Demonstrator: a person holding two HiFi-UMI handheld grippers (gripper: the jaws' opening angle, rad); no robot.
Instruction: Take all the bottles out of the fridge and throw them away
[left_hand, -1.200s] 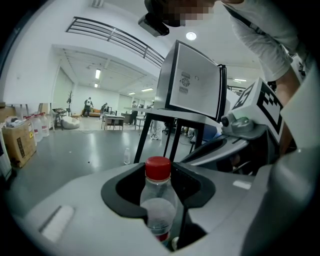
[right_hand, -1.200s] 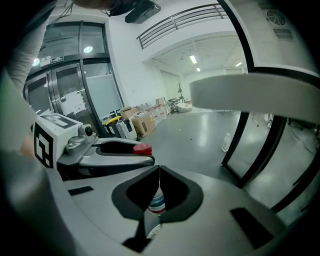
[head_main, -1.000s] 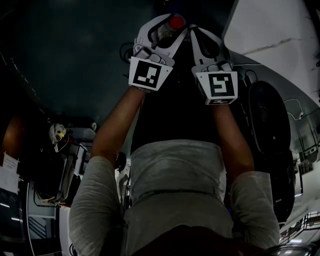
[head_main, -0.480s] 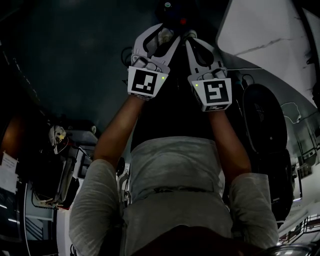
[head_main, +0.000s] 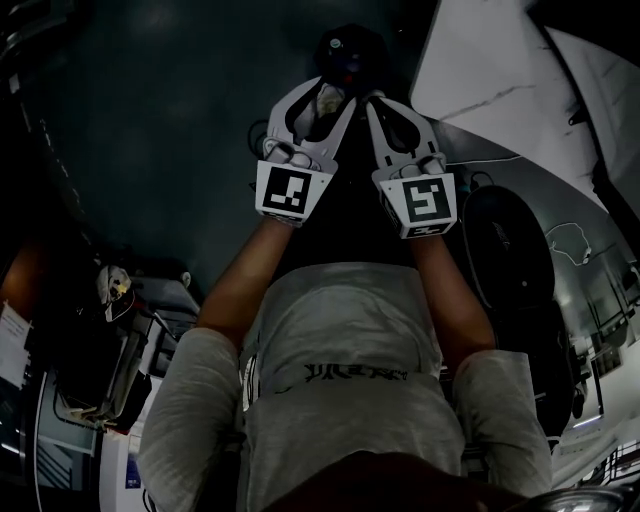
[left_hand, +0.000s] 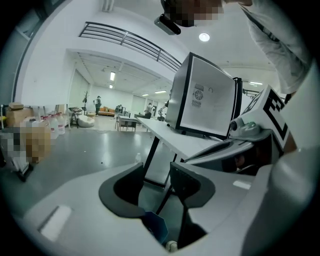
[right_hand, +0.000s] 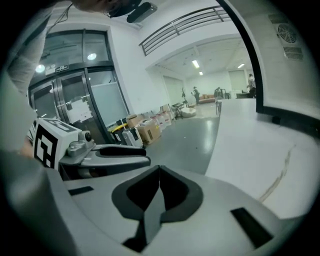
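Left gripper view: the left gripper is holding its jaws apart and gripping nothing; the floor and a table leg are showing clean through the gap. A blue piece is sitting low at the jaw root, identity unclear. No bottle is lying within reach of the fingers. One small pale bottle-like thing is standing on the floor by that leg, well apart, seemingly upright. Ahead and rightward a white boxy appliance, probably the fridge, is standing on the white table. It is showing only a plain panel, so the door and contents are not showing. Head view: both grippers are riding side by side, with the table on the right gripper's side, so the right hand is likely nearer. Right gripper view: the right gripper is pressing its pads together on nothing, and the appliance is filling the right edge. Judgement: any bottles are lying ahead and rightward of both sets of fingers; their long axis cannot be told.
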